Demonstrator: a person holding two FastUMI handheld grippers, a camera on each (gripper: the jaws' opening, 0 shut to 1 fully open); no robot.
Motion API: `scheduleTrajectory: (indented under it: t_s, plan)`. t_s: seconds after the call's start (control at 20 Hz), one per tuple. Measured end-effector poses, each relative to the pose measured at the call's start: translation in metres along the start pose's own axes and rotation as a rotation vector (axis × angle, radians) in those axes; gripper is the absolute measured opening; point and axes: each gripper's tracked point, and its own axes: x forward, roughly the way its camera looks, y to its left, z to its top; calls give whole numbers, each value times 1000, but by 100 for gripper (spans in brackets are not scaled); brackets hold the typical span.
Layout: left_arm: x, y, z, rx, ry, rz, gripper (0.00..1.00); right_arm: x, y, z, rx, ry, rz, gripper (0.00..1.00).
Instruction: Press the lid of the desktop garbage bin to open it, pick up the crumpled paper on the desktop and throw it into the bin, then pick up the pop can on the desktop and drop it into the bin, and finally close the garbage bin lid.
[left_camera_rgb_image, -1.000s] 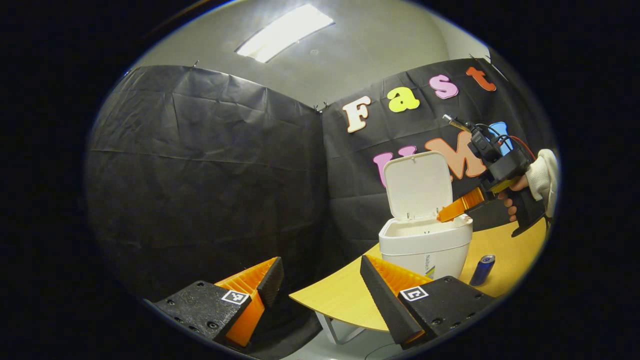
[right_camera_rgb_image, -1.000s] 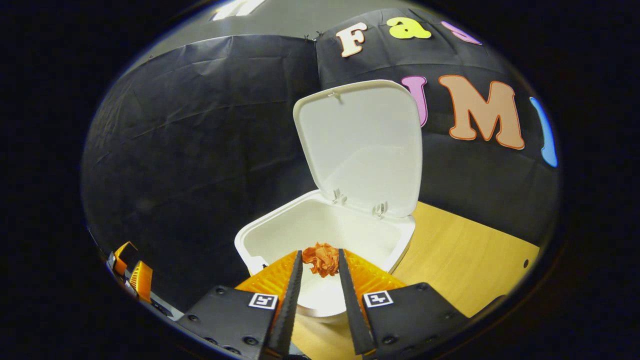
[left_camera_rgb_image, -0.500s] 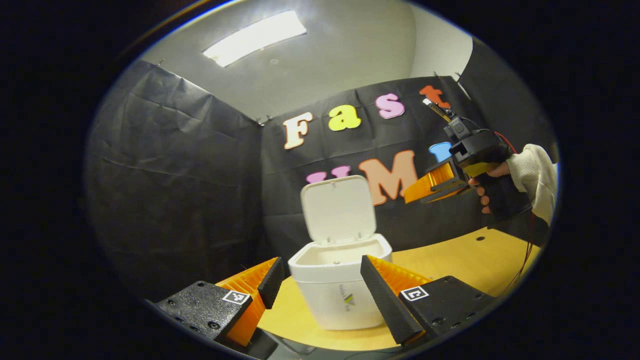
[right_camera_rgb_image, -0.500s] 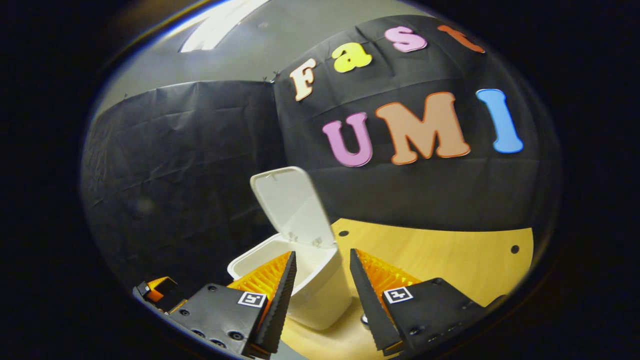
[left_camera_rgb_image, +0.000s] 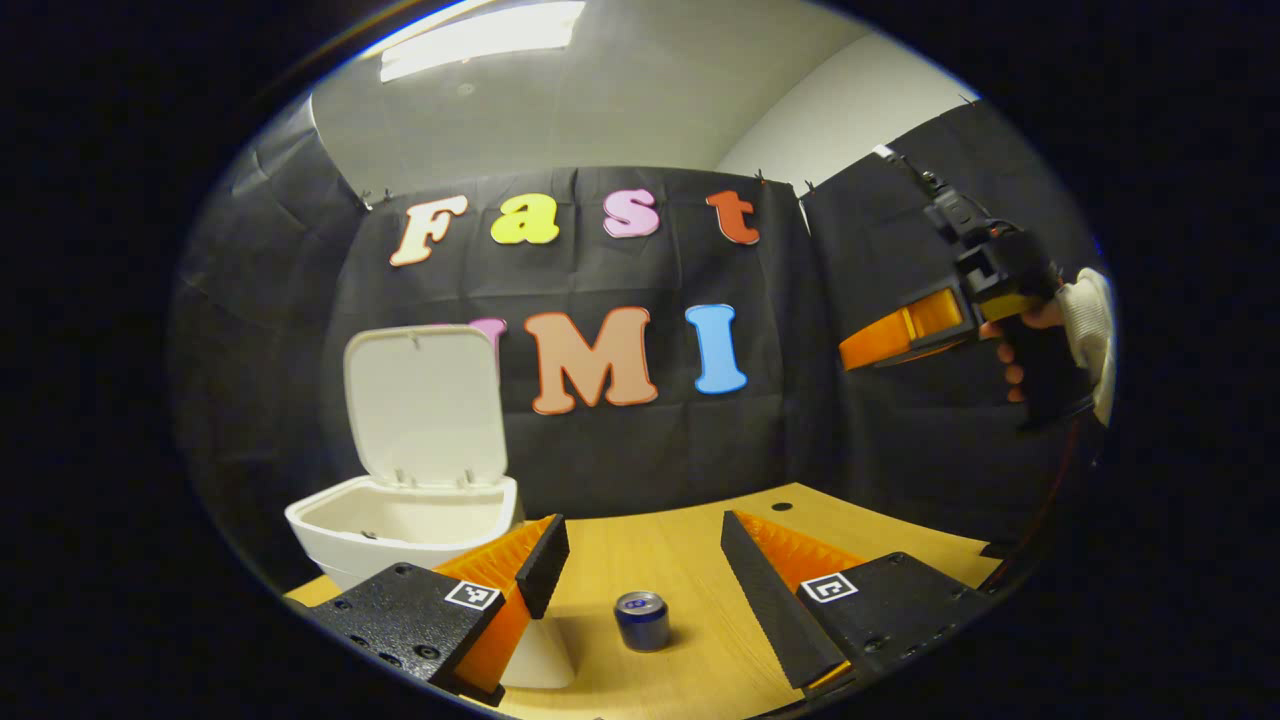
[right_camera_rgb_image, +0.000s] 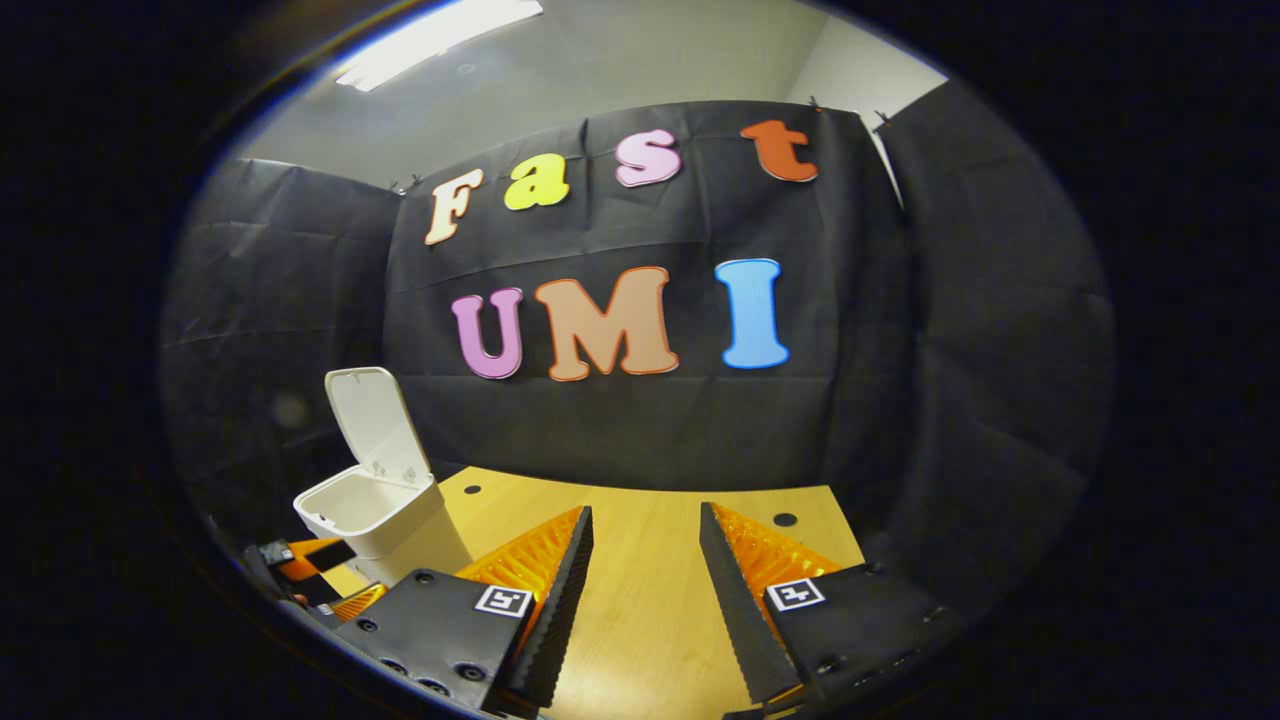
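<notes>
Left gripper view: your left gripper (left_camera_rgb_image: 635, 545) frames the pop can (left_camera_rgb_image: 641, 619), fingers wide, ready to grasp.
Bin (left_camera_rgb_image: 400, 515): ten o'clock, lid (left_camera_rgb_image: 424, 405) up to receive it.
Right gripper (right_camera_rgb_image: 640, 560): fingers wide, empty.

A wooden table (left_camera_rgb_image: 690, 540) with a pale yellow top carries everything. Small dark round holes (right_camera_rgb_image: 785, 520) sit in the table top near its far edge. Behind the table hangs the booth's black cloth wall (right_camera_rgb_image: 640, 420), wrinkled and pinned at its top. Above the wall is a grey ceiling (left_camera_rgb_image: 640, 90) with a long bright light panel (left_camera_rgb_image: 480, 30).
</notes>
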Motion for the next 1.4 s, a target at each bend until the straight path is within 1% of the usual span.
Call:
scheduleTrajectory:
  t_s: [0.05, 0.1, 0.15, 0.2, 0.3, 0.35, 0.4, 0.55, 0.6, 0.7, 0.8, 1.1, 1.15, 1.25, 1.4]
  plan:
    - [13, 0, -17, -3, 25, -16, 93, -11, -10, -3, 49, -1, -27, 63]
    - [26, 0, -32, 2, 47, -24, 93, -21, -18, -5, 98, -5, -46, 71]
    - [38, 2, -45, 11, 64, -31, 93, -32, -28, -8, 142, -10, -76, 76]
    - [49, 3, -58, 18, 78, -37, 93, -40, -39, -11, 178, -16, -106, 78]
    - [71, 8, -83, 21, 111, -37, 93, -59, -60, -14, 229, -43, -177, 78]
    - [79, 11, -96, 14, 129, -28, 93, -69, -69, -16, 250, -56, -209, 86]
    - [85, 15, -109, 0, 148, -14, 94, -78, -76, -17, 265, -67, -236, 91]
    - [100, 26, -152, -38, 226, 29, 94, -96, -85, -17, 286, -86, -290, 92]
    - [102, 25, -166, -41, 259, 39, 94, -98, -86, -16, 283, -87, -302, 95]
    - [101, 18, -181, -28, 286, 19, 92, -101, -89, -19, 264, -82, -332, 97]
    - [102, 18, -194, -25, 306, 16, 92, -105, -88, -21, 252, -72, -347, 97]
    - [102, 21, -225, -69, 364, 45, 91, -106, -91, -30, 229, -41, -379, 97]
    - [103, 21, -226, -70, 366, 46, 88, -106, -91, -30, 226, -41, -379, 97]
    - [104, 20, -223, -71, 356, 38, 80, -104, -88, -29, 220, -37, -375, 97]
    - [104, 11, -197, -85, 317, 2, 78, -101, -85, -30, 215, -31, -362, 97]
